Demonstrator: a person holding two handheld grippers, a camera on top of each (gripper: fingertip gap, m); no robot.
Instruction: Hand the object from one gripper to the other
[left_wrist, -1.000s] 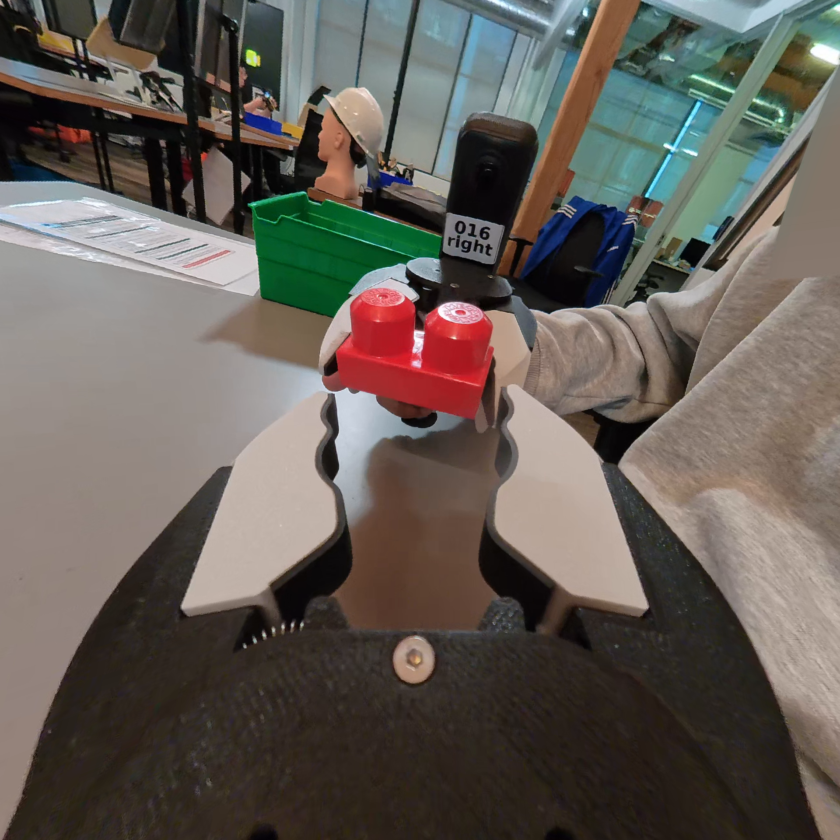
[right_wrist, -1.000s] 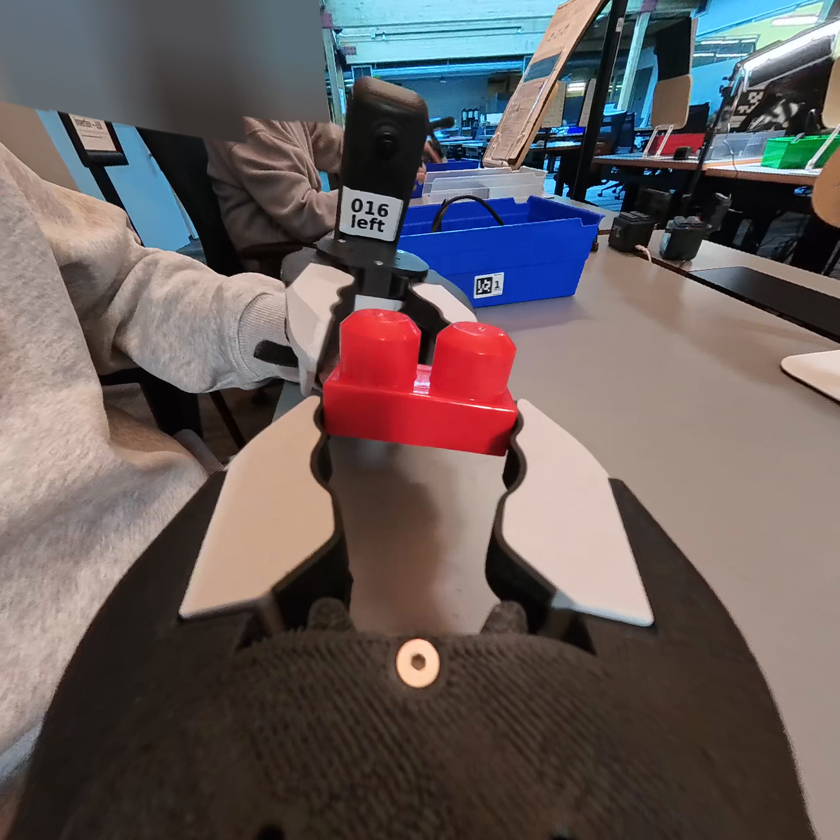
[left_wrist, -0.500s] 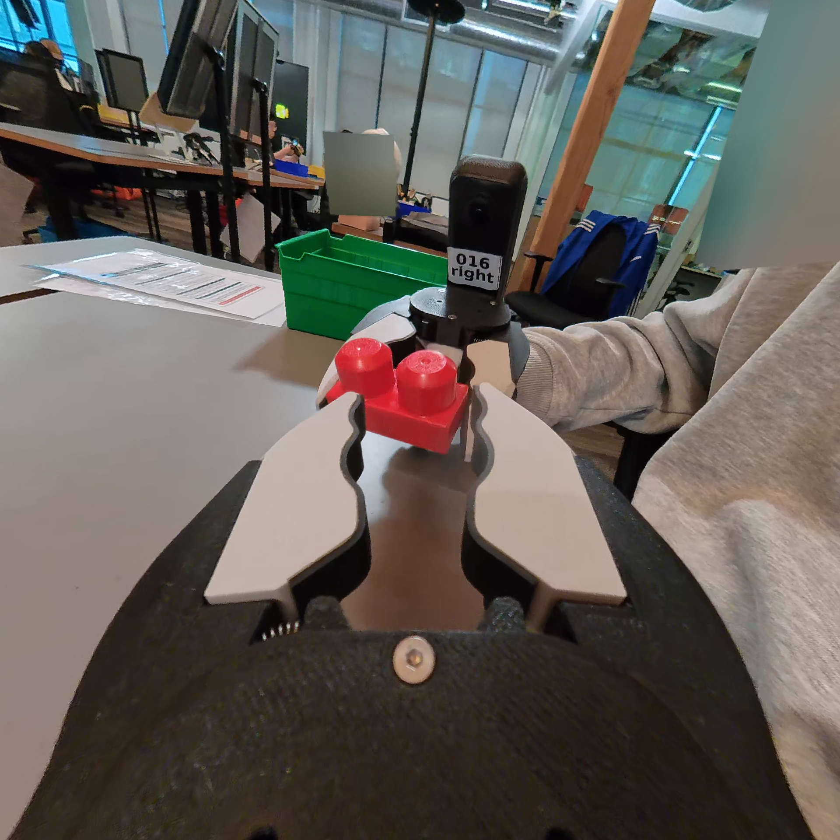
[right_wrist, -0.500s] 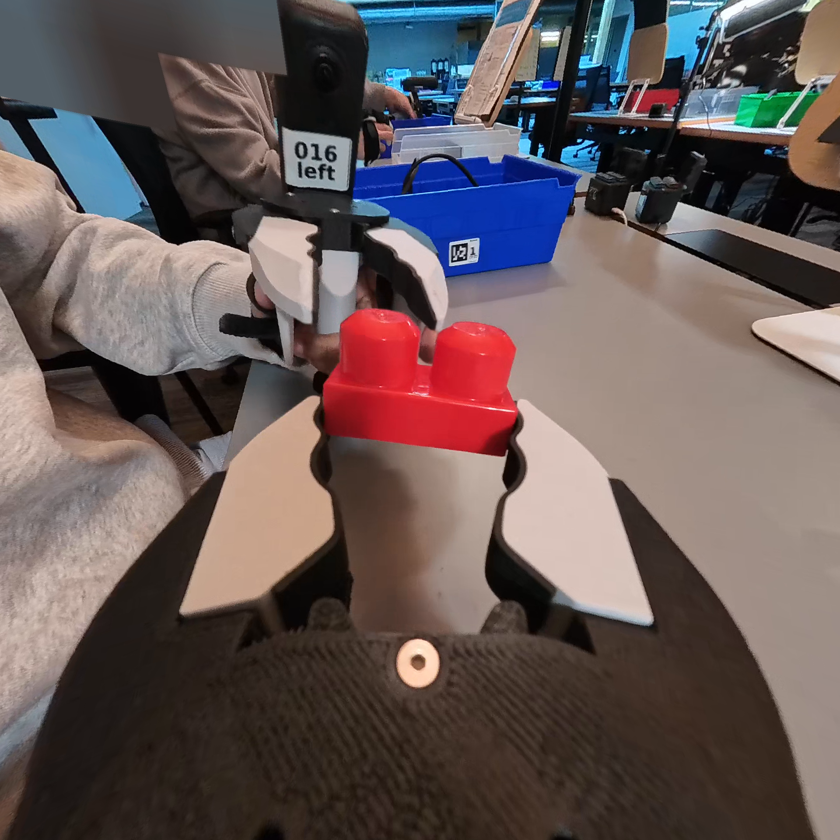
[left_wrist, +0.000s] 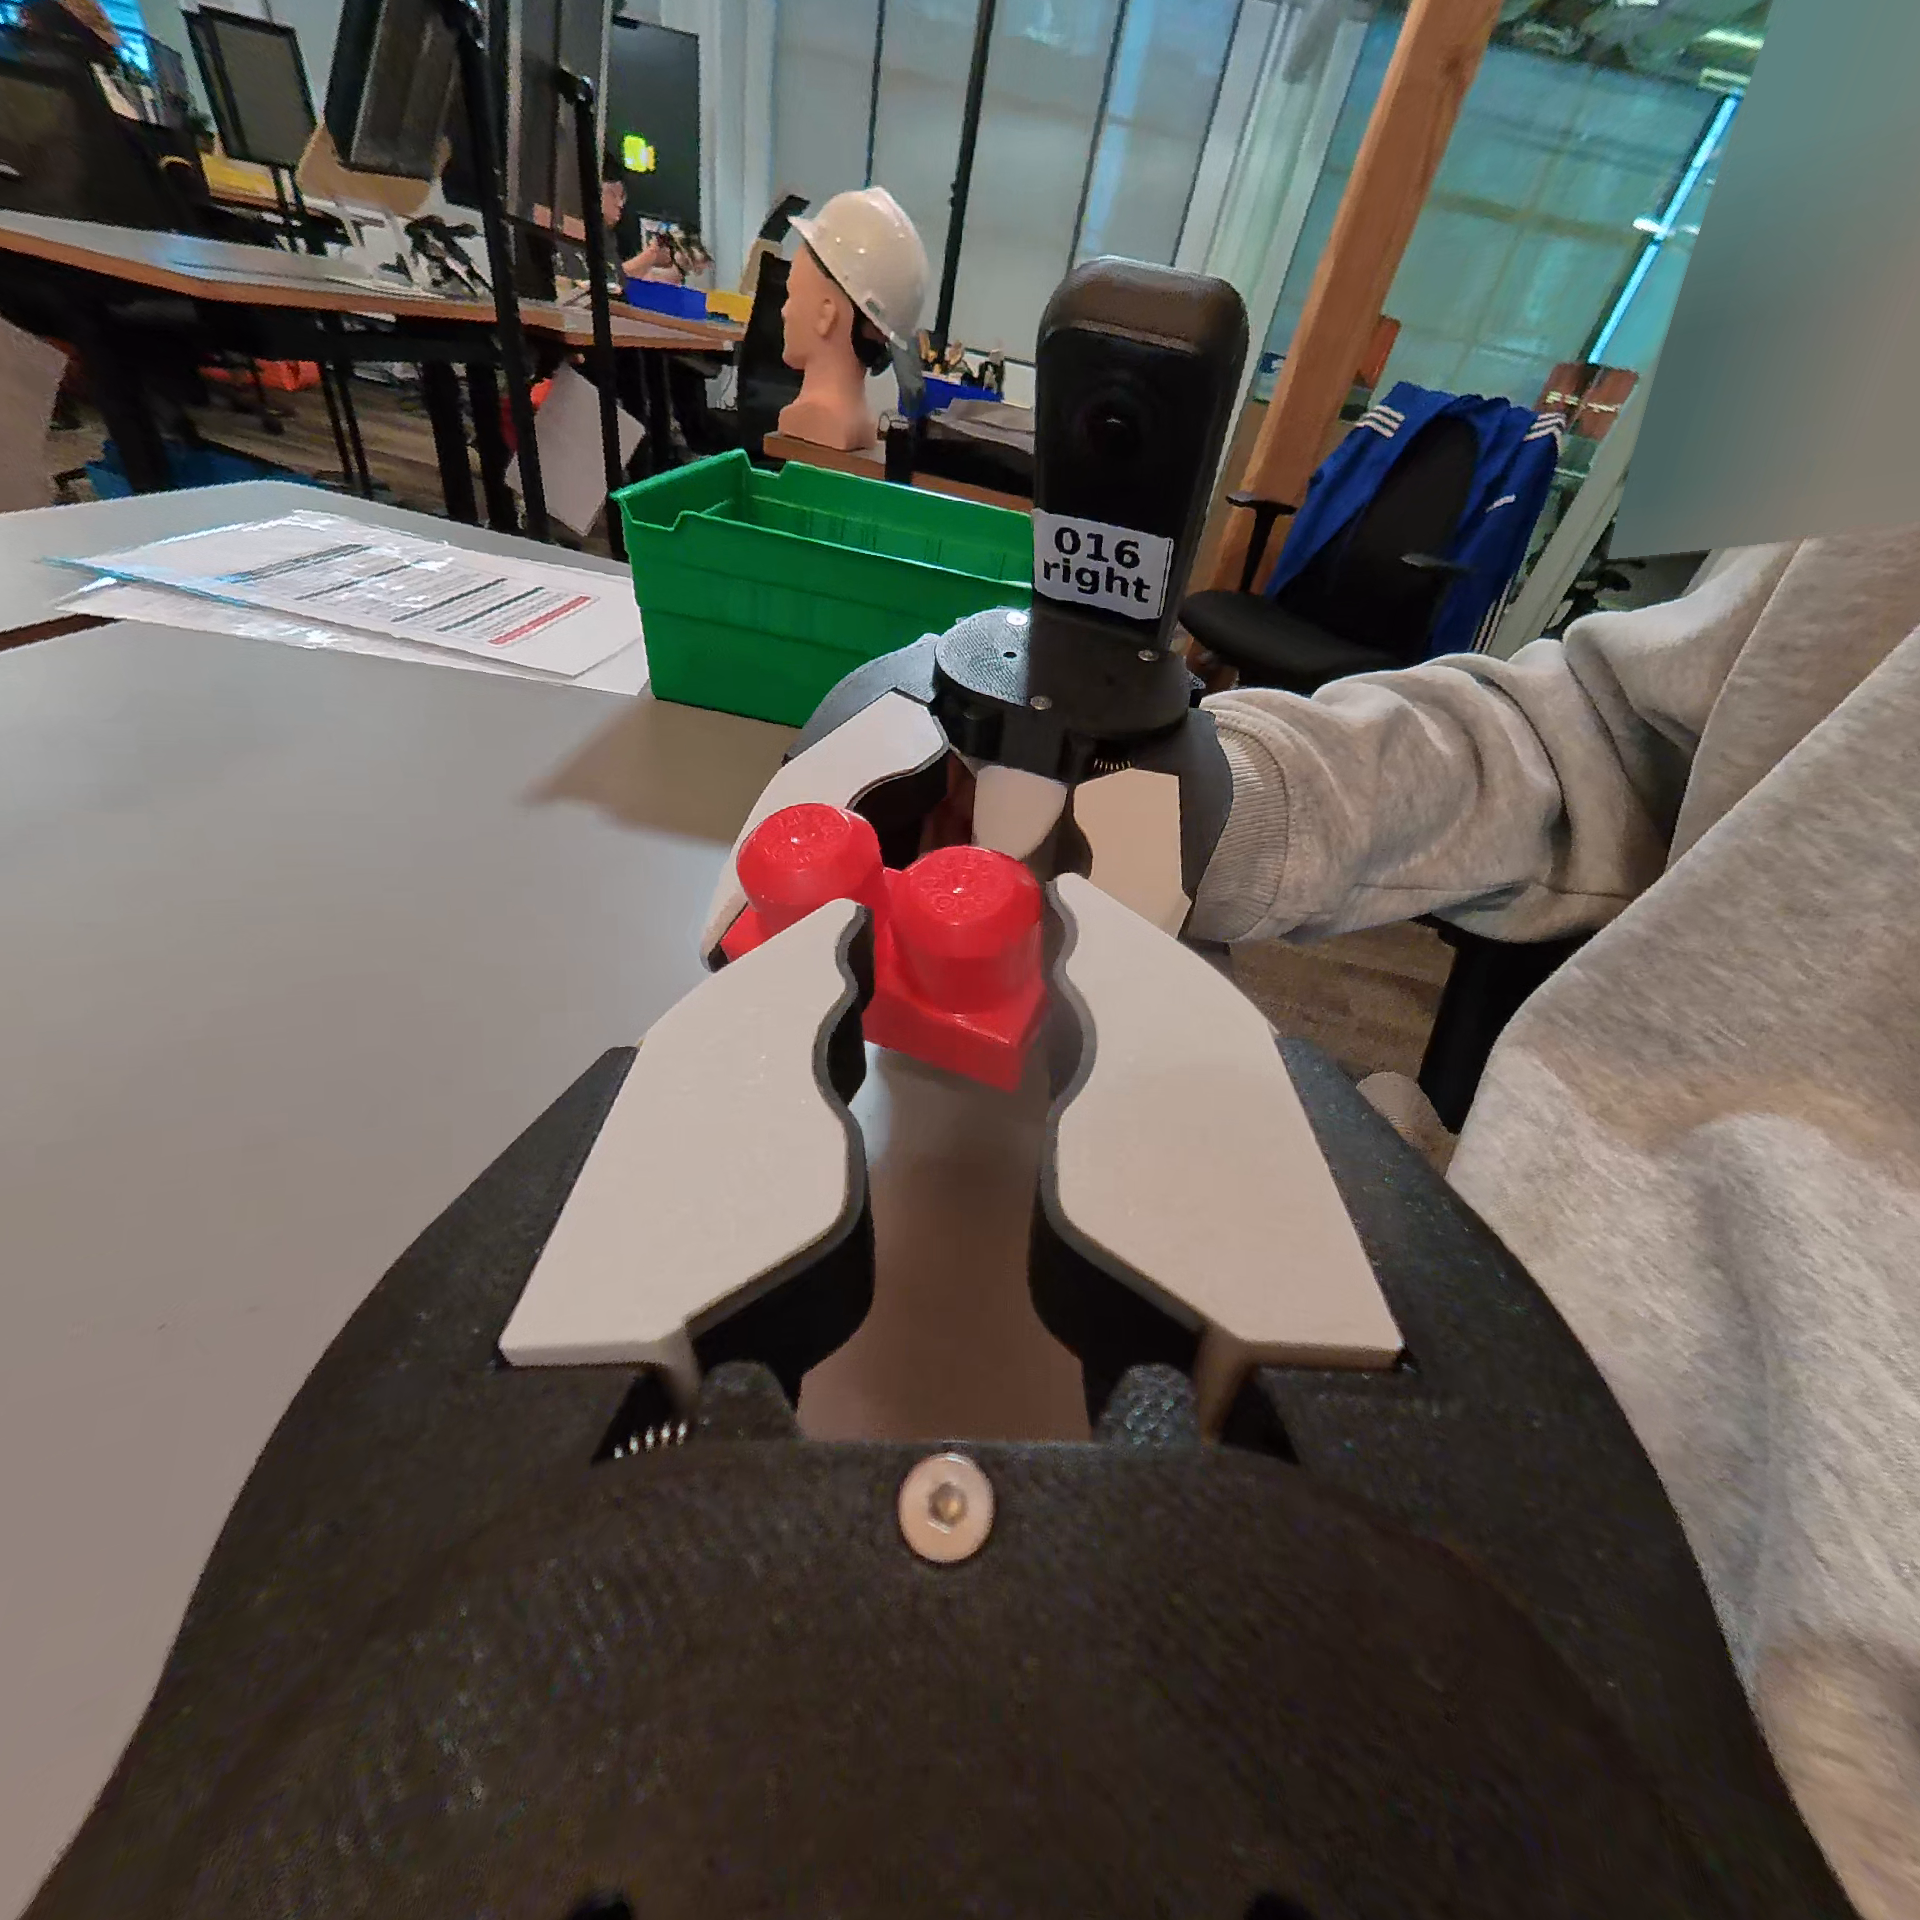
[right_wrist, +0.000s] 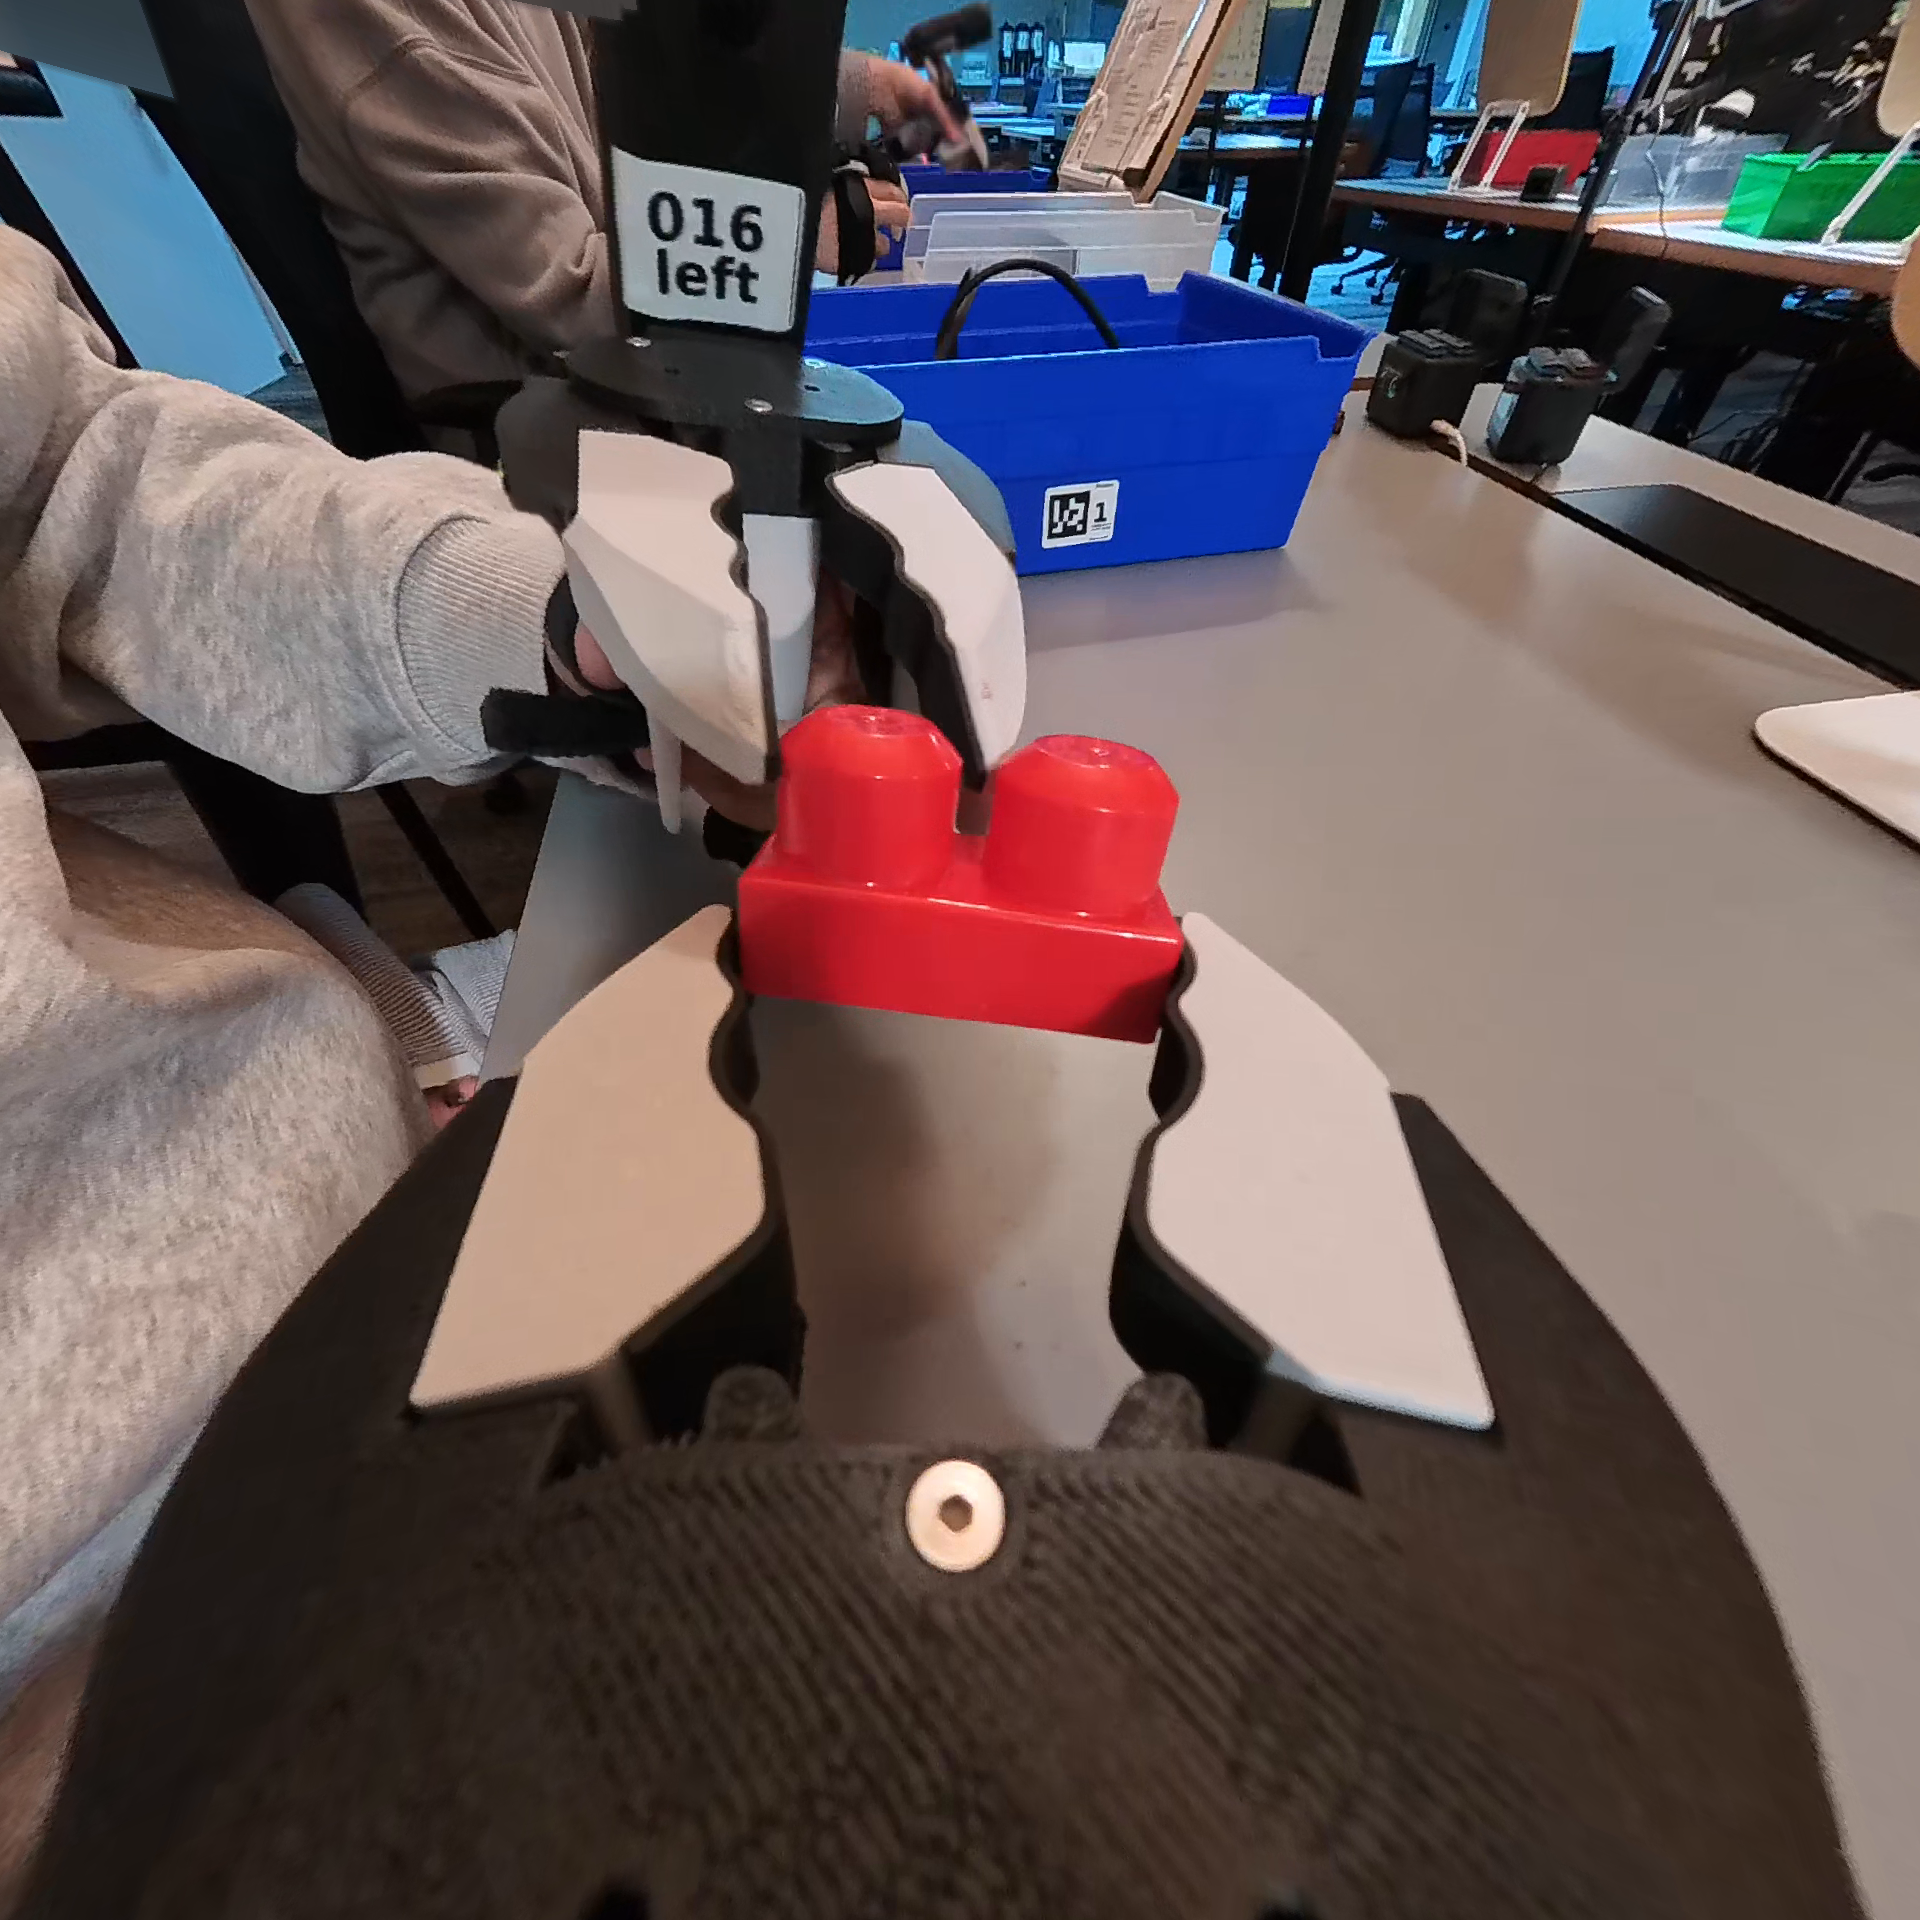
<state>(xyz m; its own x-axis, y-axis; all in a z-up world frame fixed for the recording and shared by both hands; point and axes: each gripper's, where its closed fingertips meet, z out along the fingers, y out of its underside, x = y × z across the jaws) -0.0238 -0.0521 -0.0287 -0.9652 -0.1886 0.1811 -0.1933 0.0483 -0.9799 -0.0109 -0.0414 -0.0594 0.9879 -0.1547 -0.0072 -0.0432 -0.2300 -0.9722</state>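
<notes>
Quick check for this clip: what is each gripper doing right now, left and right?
Left gripper: fingers around one stud of the red block; firm grip cannot be told.
Right gripper: shut on the red block's base, holding it above the table.

Your left tool (left_wrist: 951, 920) has come right in now: a second ago it hung wide open short of the red brick (right_wrist: 961, 883), and now its fingers have narrowed around one stud, one fingertip (right_wrist: 971, 717) down between the two studs. Your right tool (right_wrist: 958, 971) has tipped a little.
</notes>
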